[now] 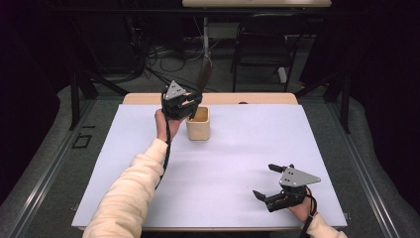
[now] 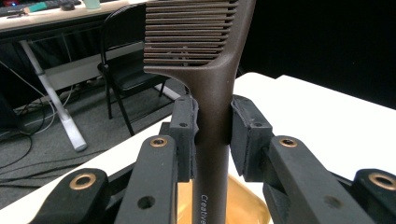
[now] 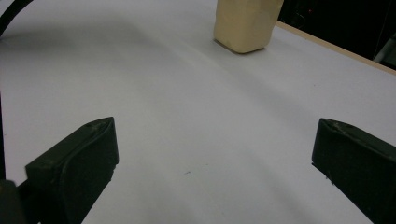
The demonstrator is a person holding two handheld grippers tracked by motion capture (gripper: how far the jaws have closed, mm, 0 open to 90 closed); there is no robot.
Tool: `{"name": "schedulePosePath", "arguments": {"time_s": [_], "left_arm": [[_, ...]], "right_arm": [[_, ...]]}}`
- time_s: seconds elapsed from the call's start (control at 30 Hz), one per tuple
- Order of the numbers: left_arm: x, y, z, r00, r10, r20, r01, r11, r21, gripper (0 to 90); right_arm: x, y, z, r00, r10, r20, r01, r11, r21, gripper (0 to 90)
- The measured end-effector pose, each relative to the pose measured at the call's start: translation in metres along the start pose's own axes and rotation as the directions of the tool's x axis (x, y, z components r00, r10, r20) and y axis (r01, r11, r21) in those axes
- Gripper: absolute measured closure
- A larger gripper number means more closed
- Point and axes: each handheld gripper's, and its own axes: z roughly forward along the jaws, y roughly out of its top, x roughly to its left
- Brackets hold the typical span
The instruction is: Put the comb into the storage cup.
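Observation:
A dark brown comb [image 1: 204, 73] stands upright with its teeth at the top, and my left gripper [image 1: 190, 105] is shut on its handle just above a beige cup [image 1: 198, 124]. In the left gripper view both pads press the comb [image 2: 212, 100] handle, with the cup's [image 2: 245, 205] golden inside below it. My left gripper [image 2: 213, 122] sits over the cup's near-left rim. My right gripper [image 1: 265, 181] rests low near the table's front right, open, with nothing between its fingers. The right gripper view shows the cup [image 3: 245, 23] far ahead of my right gripper [image 3: 215, 161].
A white mat [image 1: 237, 148] covers the wooden table [image 1: 267, 98]. Behind the table stand a black chair [image 1: 265, 39], a desk leg and loose cables on the floor. Dark curtains close both sides.

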Motion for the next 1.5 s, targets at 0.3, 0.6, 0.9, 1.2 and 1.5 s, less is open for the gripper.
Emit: {"name": "schedulePosePath", "arguments": {"time_s": [0.3,0.6,0.9,1.2,1.5], "left_arm": [[0.0,-0.003,0.002,1.0,0.0,0.006,0.0,1.0,0.009,72.4],[0.0,-0.007,0.004,1.0,0.002,0.007,-0.002,0.9998,0.022,72.4],[-0.001,-0.01,0.005,0.9999,0.004,0.012,-0.004,0.9994,0.034,72.4],[-0.001,-0.013,0.006,0.9998,0.011,0.015,-0.011,0.9989,0.046,72.4],[-0.001,-0.017,0.008,0.9998,0.013,0.018,-0.014,0.998,0.062,72.4]], "right_arm": [[0.0,0.0,0.0,1.0,-0.001,-0.003,0.001,1.0,0.001,0.0],[0.0,0.0,0.0,1.0,0.002,-0.003,-0.002,1.0,-0.001,0.0],[0.0,0.0,0.0,1.0,0.002,-0.003,-0.002,1.0,-0.001,0.1],[0.0,0.0,0.0,1.0,0.002,-0.002,-0.002,1.0,0.0,0.1],[0.0,0.0,0.0,1.0,0.004,-0.001,-0.004,1.0,0.0,0.1]]}}
